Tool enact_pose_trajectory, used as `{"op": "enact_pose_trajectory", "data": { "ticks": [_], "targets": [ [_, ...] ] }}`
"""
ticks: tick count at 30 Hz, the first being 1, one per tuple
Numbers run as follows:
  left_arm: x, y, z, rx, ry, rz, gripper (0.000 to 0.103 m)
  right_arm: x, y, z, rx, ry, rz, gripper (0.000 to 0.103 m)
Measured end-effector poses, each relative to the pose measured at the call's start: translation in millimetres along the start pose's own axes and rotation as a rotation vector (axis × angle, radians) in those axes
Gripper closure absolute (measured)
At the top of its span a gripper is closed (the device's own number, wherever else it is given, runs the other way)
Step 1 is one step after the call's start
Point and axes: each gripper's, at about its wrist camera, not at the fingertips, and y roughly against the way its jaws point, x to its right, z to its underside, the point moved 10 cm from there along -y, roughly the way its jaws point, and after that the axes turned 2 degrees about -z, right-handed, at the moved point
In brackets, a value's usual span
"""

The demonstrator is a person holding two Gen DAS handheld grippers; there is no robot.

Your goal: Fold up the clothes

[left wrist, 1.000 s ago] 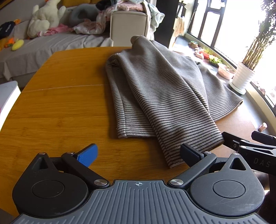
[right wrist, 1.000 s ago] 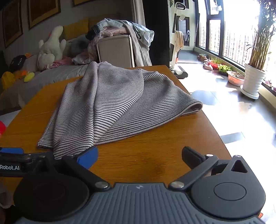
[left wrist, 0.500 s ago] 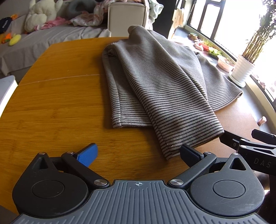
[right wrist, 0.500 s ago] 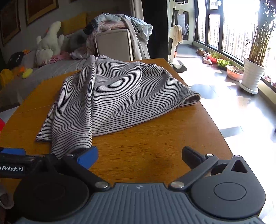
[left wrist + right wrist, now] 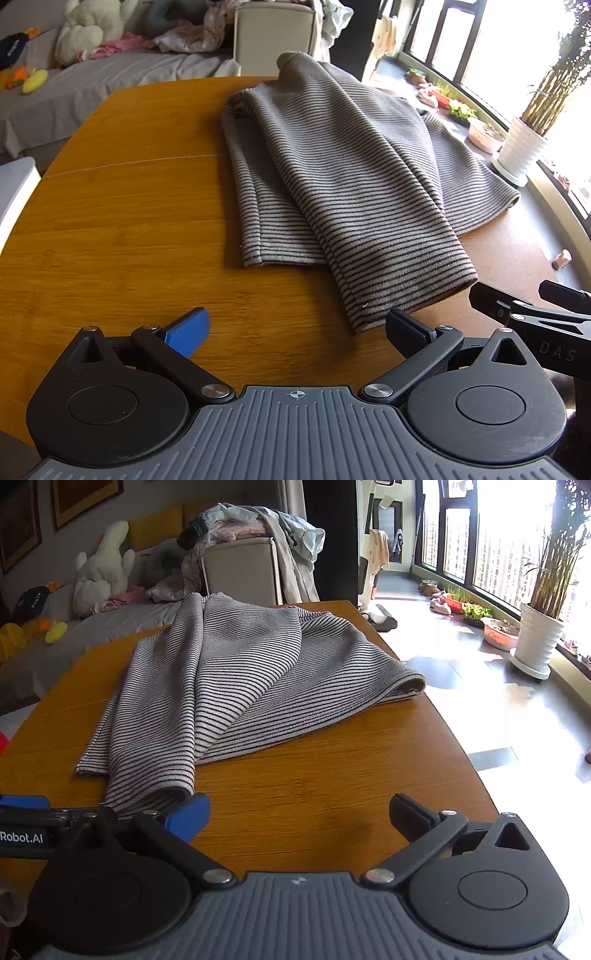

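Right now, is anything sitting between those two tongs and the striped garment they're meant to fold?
Nothing visible. Only bare wooden table lies between the open left tongs and the striped garment; the open right tongs sit beside its near hem, equally unobstructed.

- A wooden table [image 5: 110, 221] fills the foreground, with a thin seam running across its top.
- Behind it stands a grey sofa [image 5: 92, 81] with a white plush toy [image 5: 101, 578] sitting on it, a small yellow toy [image 5: 56, 632] nearby.
- A beige chair [image 5: 240, 568] at the far edge is heaped with loose laundry [image 5: 258, 520].
- By the bright windows [image 5: 498, 535], a tall plant rises from a ribbed white pot [image 5: 537, 642] on the floor.
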Motion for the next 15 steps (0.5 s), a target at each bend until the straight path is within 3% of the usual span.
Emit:
{"op": "enact_pose_trajectory", "data": {
  "ticks": [15],
  "targets": [
    [0.5,6.4,-3.3,0.018,-0.002,-0.005,0.000,-2.6,3.3,0.3,0.006,0.010,0.003,0.000]
  ]
}}
